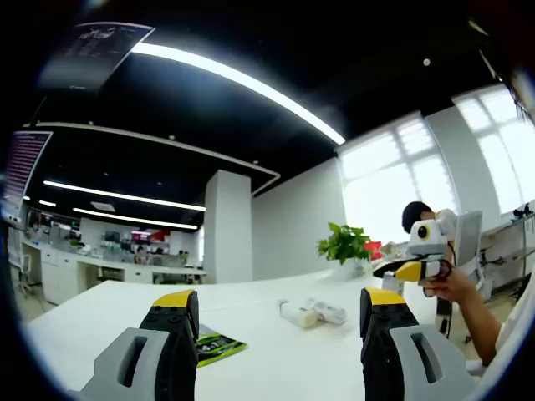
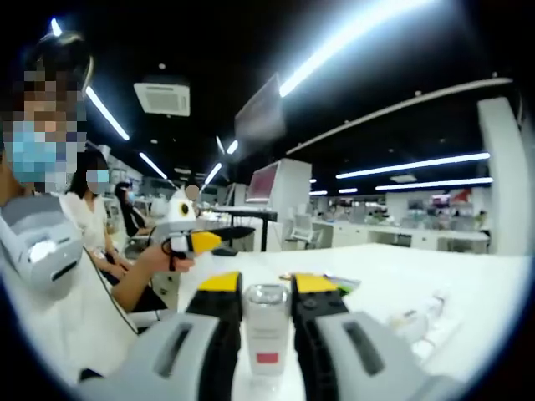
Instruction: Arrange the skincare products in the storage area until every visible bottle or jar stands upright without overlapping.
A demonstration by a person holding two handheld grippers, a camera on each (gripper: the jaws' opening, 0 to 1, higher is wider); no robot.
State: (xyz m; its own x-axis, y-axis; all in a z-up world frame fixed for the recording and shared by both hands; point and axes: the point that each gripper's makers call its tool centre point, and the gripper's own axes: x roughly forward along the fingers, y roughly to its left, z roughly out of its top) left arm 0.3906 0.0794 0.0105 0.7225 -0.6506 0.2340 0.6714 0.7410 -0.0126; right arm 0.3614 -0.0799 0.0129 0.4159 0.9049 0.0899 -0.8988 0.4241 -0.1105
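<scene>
The clear bottle (image 2: 267, 332) sits upright between the jaws of the right gripper (image 2: 267, 288), pinched across its body just under the shoulder, with a small red label low on its front; it is held above the white table (image 2: 468, 292) rather than standing on it. It looks like hard, thin-walled plastic or glass: light, stiff, smooth enough to slide if the squeeze slackens, so the flat sides of the body are the better place to hold than the cap, and it wants setting down squarely on its base. Two more products (image 1: 312, 313) lie on their sides near the middle of the table in the left gripper view, touching or nearly so; whether tubes or bottles, they look pale, rounded and likely to roll, so each is best taken across the middle of its length. The left gripper (image 1: 280, 305) hangs wide and empty over the tabletop, well short of them. A green leaflet (image 1: 215, 344) lies near its left jaw, and a potted plant (image 1: 344, 246) stands at the far edge.
</scene>
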